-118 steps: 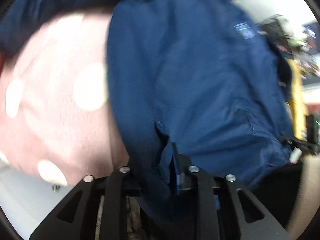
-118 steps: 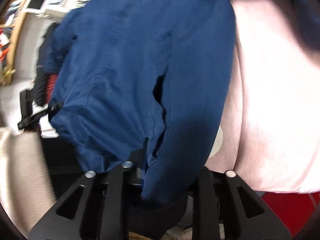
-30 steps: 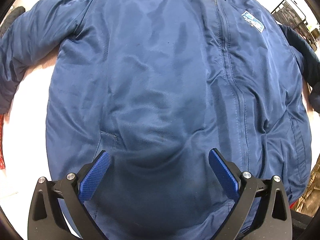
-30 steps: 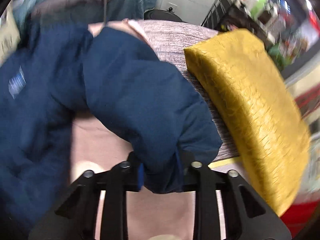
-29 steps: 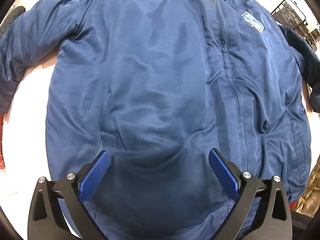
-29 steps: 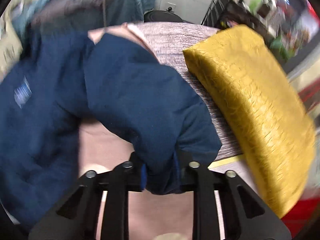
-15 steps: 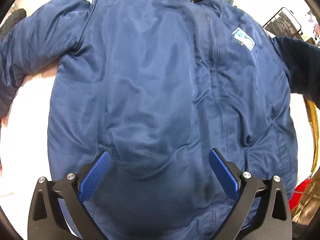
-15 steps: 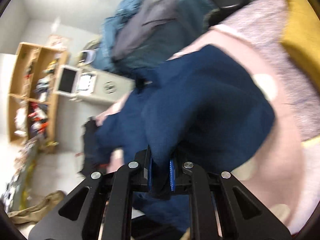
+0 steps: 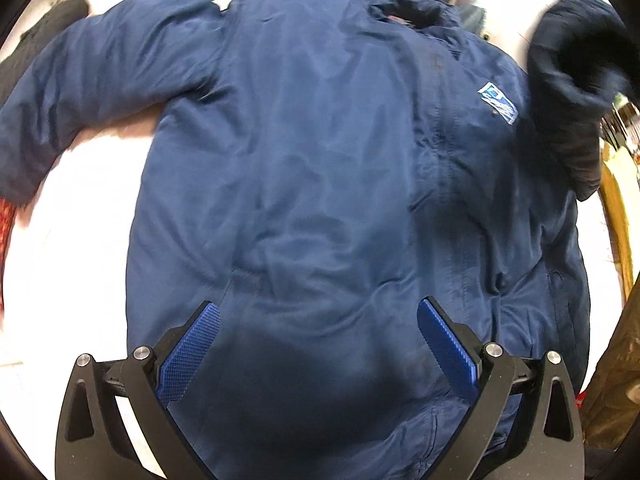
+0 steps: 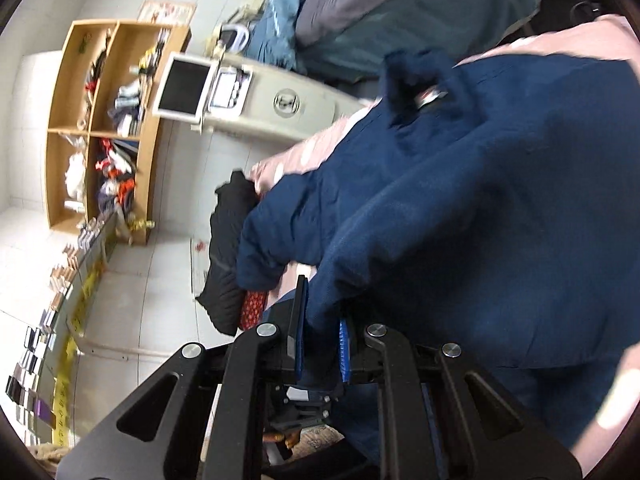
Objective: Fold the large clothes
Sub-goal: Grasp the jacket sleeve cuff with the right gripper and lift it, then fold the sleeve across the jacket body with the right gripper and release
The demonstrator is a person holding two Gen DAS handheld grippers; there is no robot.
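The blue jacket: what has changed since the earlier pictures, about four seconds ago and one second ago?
The left gripper let go of the blue jacket and now stands open above its hem. The right gripper took hold of the sleeve and lifted it toward the jacket body. The jacket body has lain flat, front up, for the last second.

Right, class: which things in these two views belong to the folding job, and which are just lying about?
Job:
- navy jacket
- its sleeve, gripped by the right tool
- left tool, open over the hem

Lying about:
- wooden shelf unit
- black garment
- yellow cushion
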